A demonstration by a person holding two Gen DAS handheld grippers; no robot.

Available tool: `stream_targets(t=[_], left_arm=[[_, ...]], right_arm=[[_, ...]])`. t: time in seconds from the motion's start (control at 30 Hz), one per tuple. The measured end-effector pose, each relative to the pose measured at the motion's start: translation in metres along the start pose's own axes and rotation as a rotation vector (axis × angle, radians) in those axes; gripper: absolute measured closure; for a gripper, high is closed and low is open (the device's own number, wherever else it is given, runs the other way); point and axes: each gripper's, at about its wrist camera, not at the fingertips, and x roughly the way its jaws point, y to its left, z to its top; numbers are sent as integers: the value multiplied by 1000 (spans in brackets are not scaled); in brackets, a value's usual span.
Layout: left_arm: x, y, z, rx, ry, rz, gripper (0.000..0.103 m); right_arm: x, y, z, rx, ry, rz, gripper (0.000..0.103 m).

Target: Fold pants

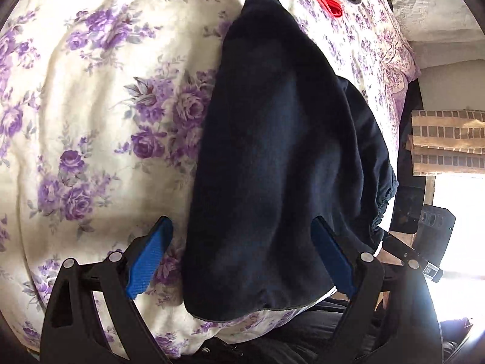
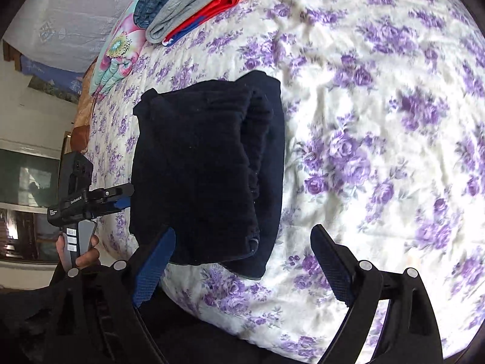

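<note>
The left gripper [image 1: 242, 261] hangs spread wide over the near end of the folded dark pants [image 1: 272, 157], pinching nothing. The right gripper [image 2: 242, 261] is equally spread, empty, over the floral bedspread [image 2: 379, 121] beside the pants. A stack of folded clothes [image 2: 188, 3] lies well apart at the bed's far edge.
</note>
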Motion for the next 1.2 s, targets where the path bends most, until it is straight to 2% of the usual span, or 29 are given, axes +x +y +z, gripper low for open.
stream_targets(t=[0.07,0.17,0.3,0.5,0.53,0.6,0.63,0.67,0.77,0.8,0.87,0.97,1.1,1.2], left_arm=[[5,-7,2,19,11,19,13],[10,-10,5,28,17,32,11],[17,-15,15,24,4,17,11],[34,-28,31,58,2,44,5],[35,-30,32,63,3,55,5],[36,-36,33,74,3,83,6],[34,-40,31,86,-8,102,10],[31,-47,27,114,-24,134,19],[22,-72,14,220,-59,280,37],[19,-79,11,244,-68,313,40],[9,-90,10,271,-93,320,58],[-13,-107,12,300,-154,314,64],[-51,-135,18,353,-270,340,65],[-92,-152,40,355,-352,342,65]], right_arm=[[17,-4,2,27,26,68,12],[43,-5,7,52,80,103,12],[53,7,14,11,101,77,11],[53,15,24,26,114,50,21],[55,16,25,28,109,41,25],[52,22,27,-2,88,37,44],[50,27,27,-19,76,32,53],[46,34,27,-48,61,19,60],[31,61,28,-151,16,-20,66],[26,70,29,-178,3,-27,66],[20,88,34,-234,-19,-47,67],[9,116,44,-306,-46,-63,67],[-14,147,67,-381,-113,-48,67],[-36,173,104,-404,-148,-1,67]])
